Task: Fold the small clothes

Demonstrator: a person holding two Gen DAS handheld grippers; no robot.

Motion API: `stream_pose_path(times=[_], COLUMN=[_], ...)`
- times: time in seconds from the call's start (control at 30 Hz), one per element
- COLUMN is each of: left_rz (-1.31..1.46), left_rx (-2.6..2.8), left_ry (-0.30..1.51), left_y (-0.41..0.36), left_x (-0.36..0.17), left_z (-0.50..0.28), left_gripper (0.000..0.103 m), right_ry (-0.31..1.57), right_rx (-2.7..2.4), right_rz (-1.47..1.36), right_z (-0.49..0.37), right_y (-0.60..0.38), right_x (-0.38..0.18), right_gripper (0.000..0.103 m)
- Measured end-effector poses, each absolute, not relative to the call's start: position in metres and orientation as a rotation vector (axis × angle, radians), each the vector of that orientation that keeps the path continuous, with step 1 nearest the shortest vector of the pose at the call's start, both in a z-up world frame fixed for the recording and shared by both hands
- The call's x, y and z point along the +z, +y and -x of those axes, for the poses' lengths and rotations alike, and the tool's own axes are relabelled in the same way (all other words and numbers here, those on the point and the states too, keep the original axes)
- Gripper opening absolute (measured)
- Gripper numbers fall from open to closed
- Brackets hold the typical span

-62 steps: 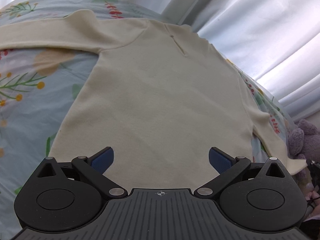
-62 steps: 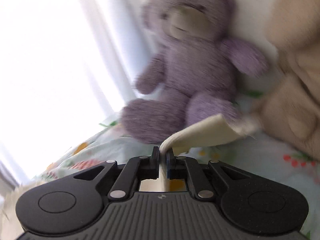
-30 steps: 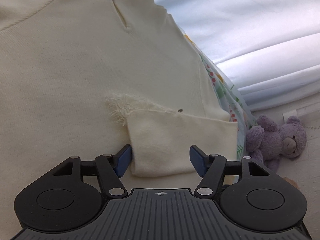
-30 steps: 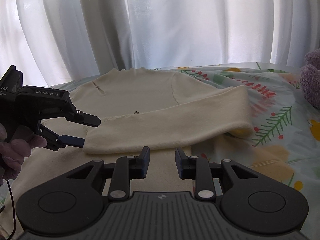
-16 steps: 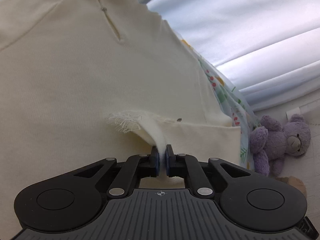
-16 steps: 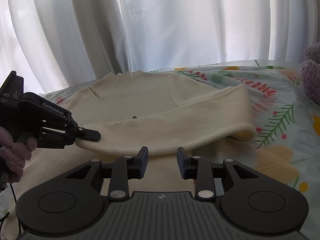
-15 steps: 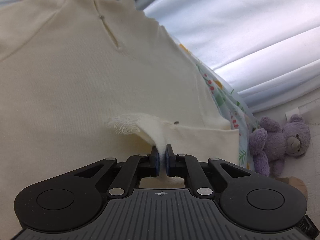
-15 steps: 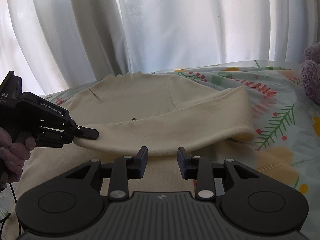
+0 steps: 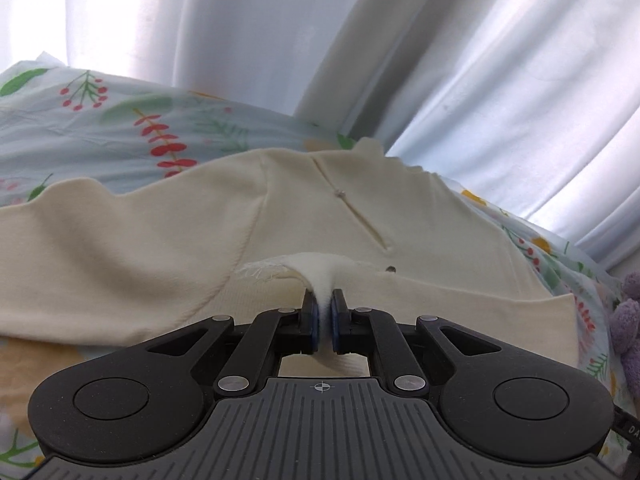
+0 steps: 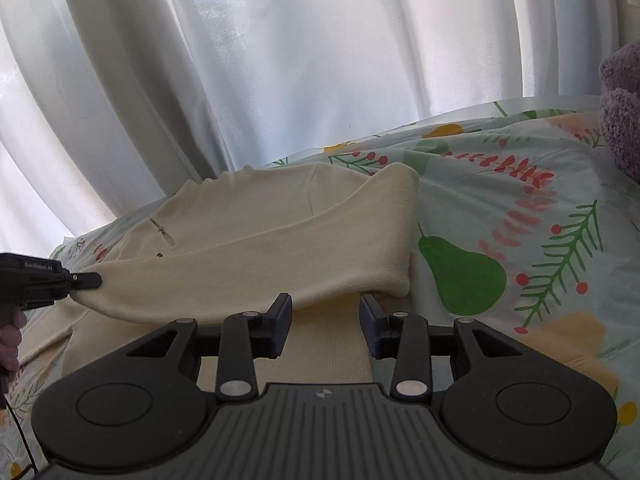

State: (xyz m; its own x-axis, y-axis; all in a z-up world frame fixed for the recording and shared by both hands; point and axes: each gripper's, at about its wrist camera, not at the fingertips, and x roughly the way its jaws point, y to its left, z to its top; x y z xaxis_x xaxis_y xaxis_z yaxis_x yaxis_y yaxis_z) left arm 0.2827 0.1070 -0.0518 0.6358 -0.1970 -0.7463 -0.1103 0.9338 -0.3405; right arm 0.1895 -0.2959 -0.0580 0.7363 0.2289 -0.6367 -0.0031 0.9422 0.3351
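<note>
A small cream long-sleeved top [image 9: 160,248] lies on the floral sheet. Its right sleeve [image 10: 280,264] is folded across the body. My left gripper [image 9: 323,308] is shut on the frayed cuff [image 9: 280,266] of that sleeve and lifts it a little; it also shows at the left of the right wrist view [image 10: 90,280]. My right gripper [image 10: 326,314] is open and empty, low over the top's side edge just below the folded sleeve.
The floral bed sheet [image 10: 520,240] spreads to the right. White curtains [image 10: 280,60] hang behind the bed. A purple plush bear [image 9: 628,320] sits at the right edge of the left wrist view and also shows in the right wrist view [image 10: 624,80].
My left gripper closed on the sleeve cuff and has pulled it back and up. My right gripper let go of the sleeve, opened wider and moved closer to the top.
</note>
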Motion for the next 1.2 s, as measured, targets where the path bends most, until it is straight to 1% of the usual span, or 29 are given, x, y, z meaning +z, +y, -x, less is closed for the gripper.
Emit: stream_pose_path(times=[0.2,0.5,0.8,0.9,0.97,1.07,1.1,1.13,1.2], left_rz=[0.389,0.26,0.12,0.128,0.142,0.184,0.2,0.213,0.225], left_rx=[-0.046,-0.01,0.068,0.057,0.046,0.01,0.003,-0.001,0.001], left_ry=[0.877,0.808,0.798,0.8,0.804,0.814,0.817,0.814,0.804], left_y=[0.115,0.114,0.114,0.115,0.116,0.117,0.117,0.117,0.116], left_x=[-0.061,-0.055,-0.064,-0.068,-0.07,-0.072,-0.072,-0.072,-0.072], left_z=[-0.281,-0.286,-0.289,-0.29,-0.292,-0.297,-0.298,-0.3,-0.302], left_gripper=[0.008,0.008,0.009,0.013,0.014,0.014,0.013,0.013,0.009], right_ry=[0.754,0.742,0.781,0.792,0.801,0.81,0.809,0.807,0.796], right_rx=[0.071,0.044,0.052,0.058,0.058,0.057,0.057,0.056,0.049], right_rz=[-0.395,-0.315,-0.263,-0.258,-0.248,-0.215,-0.2,-0.179,-0.135], right_z=[-0.206,-0.229,-0.255,-0.265,-0.273,-0.281,-0.283,-0.285,-0.286], right_y=[-0.309,-0.301,-0.296,-0.295,-0.293,-0.289,-0.288,-0.286,-0.283], right_x=[-0.062,-0.061,-0.071,-0.074,-0.077,-0.08,-0.08,-0.08,-0.08], right_gripper=[0.037,0.036,0.036,0.036,0.033,0.027,0.022,0.014,0.009])
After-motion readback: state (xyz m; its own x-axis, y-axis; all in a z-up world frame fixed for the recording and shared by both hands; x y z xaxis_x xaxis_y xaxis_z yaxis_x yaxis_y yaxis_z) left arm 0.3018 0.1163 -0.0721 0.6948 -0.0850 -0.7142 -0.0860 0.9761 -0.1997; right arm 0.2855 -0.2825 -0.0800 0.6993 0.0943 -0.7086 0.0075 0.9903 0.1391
